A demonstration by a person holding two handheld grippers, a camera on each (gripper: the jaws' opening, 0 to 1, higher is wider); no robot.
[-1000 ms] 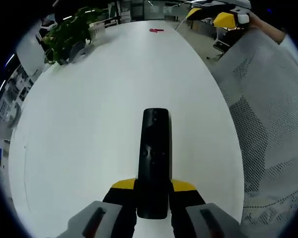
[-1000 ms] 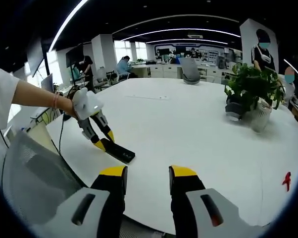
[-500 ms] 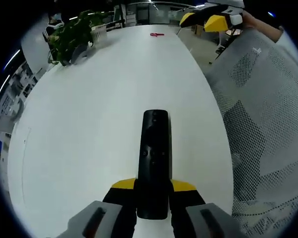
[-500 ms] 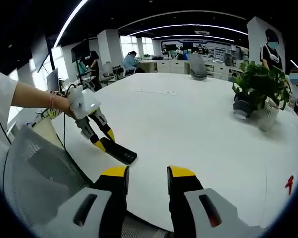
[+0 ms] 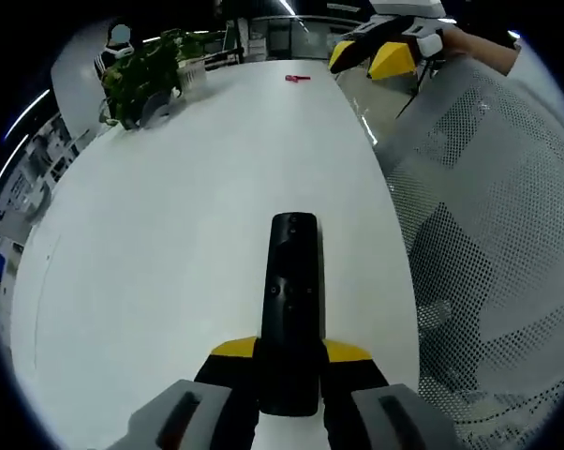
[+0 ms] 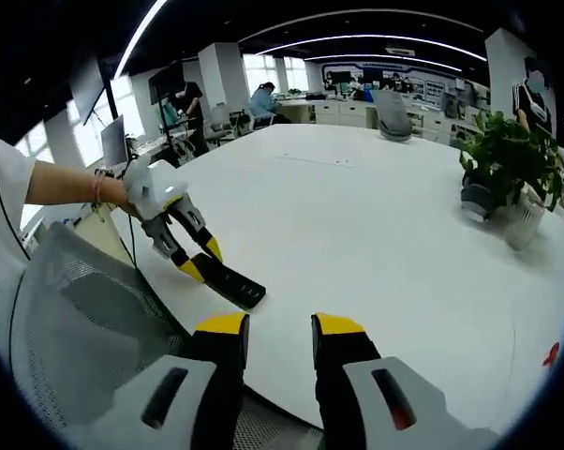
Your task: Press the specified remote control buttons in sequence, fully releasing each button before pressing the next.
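Illumination is bright and even, from curved ceiling light strips [image 6: 357,42] overhead in the right gripper view. The white surface [image 5: 188,206] reads near overexposed, with soft, faint shadows. Strong fisheye bending at the edges of both views; straight lines curve. Centre focus is sharp; the mesh chair back [image 5: 488,234] and the far office background are slightly soft.

Left gripper [image 5: 289,361] holding a black remote control [image 5: 292,302] over the white table [image 5: 170,234].
Its yellow-tipped jaws clamp the remote's near end. At far right the right gripper [image 5: 380,52] hovers; a plant [image 5: 143,75] stands far left, beside mesh chair [image 5: 493,234].
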